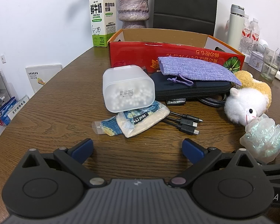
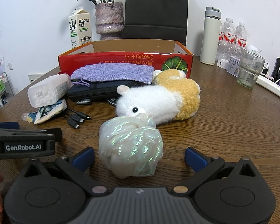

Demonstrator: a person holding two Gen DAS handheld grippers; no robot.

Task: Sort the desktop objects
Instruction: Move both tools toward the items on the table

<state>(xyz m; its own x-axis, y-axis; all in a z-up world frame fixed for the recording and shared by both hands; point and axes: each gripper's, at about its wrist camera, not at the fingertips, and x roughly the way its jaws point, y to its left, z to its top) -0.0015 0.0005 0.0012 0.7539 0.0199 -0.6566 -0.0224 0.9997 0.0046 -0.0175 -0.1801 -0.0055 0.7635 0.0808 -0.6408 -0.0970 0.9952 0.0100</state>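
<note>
Right wrist view shows most of the scene: a brown wooden table [image 2: 224,130] fills the frame, with a white wall behind it and a black paper bag [image 2: 156,11] at the upper middle. Next in size is the red cardboard box [image 2: 121,60] in the centre; as far as its open top can be seen it holds nothing, though the near wall hides its floor, so I judge the sorting has not really begun. All objects lie outside, in front of the box: the plush hamster [image 2: 158,100] in the middle, the dark zip case [image 2: 100,91] with the purple cloth pouch [image 2: 113,73] on top of it at centre left, the frosted plastic container [image 2: 44,91] on its side further left, the shimmery mesh ball [image 2: 130,147] at lower centre, then the small printed packet [image 2: 46,113] and the black cable plugs [image 2: 76,120]. The right gripper [image 2: 139,155] is spread wide with the mesh ball between its fingers but not touched, so this is probably the first item to take. In the left wrist view the left gripper [image 1: 138,147] is also fully spread and empty, over bare wood at the lower centre. At the back stand a milk carton [image 2: 80,29], a vase [image 2: 109,20] with dried flowers, a white flask [image 2: 211,37], and water bottles [image 2: 233,35].
</note>
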